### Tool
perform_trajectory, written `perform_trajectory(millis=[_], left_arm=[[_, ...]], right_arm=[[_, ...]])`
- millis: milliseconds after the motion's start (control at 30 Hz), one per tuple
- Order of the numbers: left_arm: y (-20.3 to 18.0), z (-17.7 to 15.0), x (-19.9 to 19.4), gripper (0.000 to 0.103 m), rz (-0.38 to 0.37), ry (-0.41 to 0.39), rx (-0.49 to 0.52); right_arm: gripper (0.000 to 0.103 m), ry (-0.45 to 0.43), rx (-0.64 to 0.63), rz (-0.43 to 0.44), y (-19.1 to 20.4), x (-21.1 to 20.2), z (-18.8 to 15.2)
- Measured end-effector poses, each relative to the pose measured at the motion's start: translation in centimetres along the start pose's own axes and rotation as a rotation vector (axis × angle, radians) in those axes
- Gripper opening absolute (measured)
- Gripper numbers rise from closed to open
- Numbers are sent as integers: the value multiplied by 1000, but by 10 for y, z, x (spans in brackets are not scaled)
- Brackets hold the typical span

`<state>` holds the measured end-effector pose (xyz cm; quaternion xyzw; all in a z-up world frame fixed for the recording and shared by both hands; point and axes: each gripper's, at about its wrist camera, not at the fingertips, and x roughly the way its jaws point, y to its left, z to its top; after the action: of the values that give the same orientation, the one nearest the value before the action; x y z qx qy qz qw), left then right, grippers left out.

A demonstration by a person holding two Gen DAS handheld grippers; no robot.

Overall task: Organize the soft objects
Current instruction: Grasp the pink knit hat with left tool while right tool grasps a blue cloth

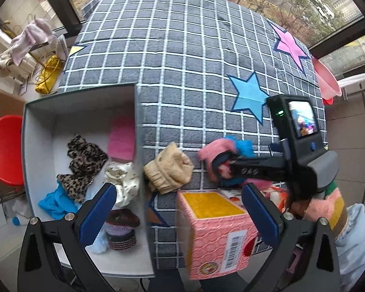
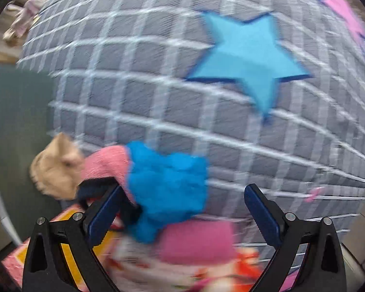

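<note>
A grey checked mat (image 1: 182, 56) fills the frame. At lower left the white box (image 1: 36, 126) holds soft items; a beige cloth (image 1: 168, 170) lies just right of it. Both grippers, left (image 1: 180, 209) and right (image 2: 182, 209), gape wide, holding nothing; a pink-and-blue sock (image 2: 163, 177) sits between the right fingers.

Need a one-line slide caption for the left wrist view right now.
Open left gripper hovers over a pink carton while the right gripper reaches a pink-and-blue cloth beside the half-filled storage box.
</note>
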<state>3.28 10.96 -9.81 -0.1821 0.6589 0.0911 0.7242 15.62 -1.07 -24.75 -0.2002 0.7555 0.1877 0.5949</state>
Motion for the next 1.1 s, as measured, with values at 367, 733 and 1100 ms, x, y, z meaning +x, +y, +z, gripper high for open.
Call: perform_trajectory(millis=[367,733,1100], left_arm=[[-46,19,5,103,-16,10,57],[-135,52,42,103,-71,61,45],[-190,62,122,103,14,98,75]], right_arm=[[99,-196,431,-67,-169,-42,-35],[99,-178,544,212,-218,-33,-82],[99,-92,473,110,-204,12,-80]])
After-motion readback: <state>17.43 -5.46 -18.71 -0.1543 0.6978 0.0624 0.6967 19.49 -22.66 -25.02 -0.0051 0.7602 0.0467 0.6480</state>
